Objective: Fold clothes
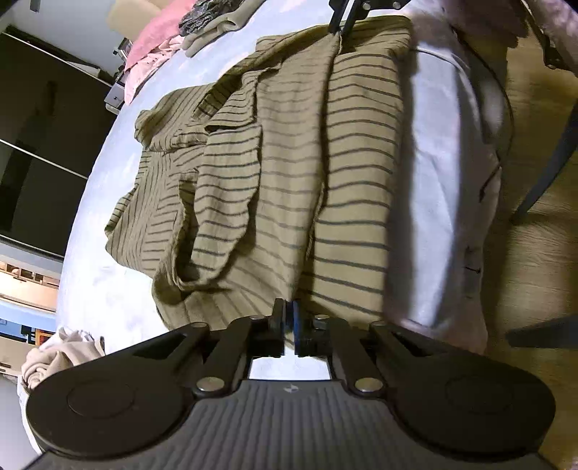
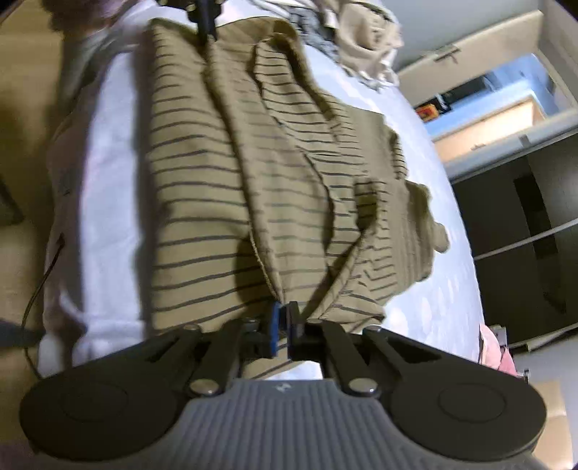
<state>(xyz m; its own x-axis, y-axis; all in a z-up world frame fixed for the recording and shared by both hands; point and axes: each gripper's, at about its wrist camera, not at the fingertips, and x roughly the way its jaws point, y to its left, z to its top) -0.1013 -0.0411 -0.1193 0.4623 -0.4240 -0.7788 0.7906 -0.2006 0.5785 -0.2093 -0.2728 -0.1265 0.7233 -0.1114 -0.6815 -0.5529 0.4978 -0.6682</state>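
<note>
left gripper (image 1: 288,311): fingers drawn narrow, pinched on the near edge of the striped garment (image 1: 274,173) at 6 o'clock in the left wrist view. right gripper (image 2: 284,313): fingers likewise narrow, clamped on a gathered fold of the same garment at 6 o'clock in its own view. each gripper also shows in the other's view at 12 o'clock, gripping the opposite end of the cloth.

the garment, olive-tan with thin dark stripes, lies spread on a pale sheet-covered surface (image 1: 444,152), stretched between the two grippers. a raised crease runs along the line joining the grip points. one side lies fairly flat; the other is bunched, with a loose flap folded over.

other items: a pink cloth (image 1: 151,43) and a grey-and-dark heap (image 1: 209,21) at 11 o'clock in the left wrist view; a beige bundle (image 1: 57,358) at 8 o'clock. a dark cabinet (image 1: 39,144) stands at 9 o'clock. both views are somewhat blurred.
</note>
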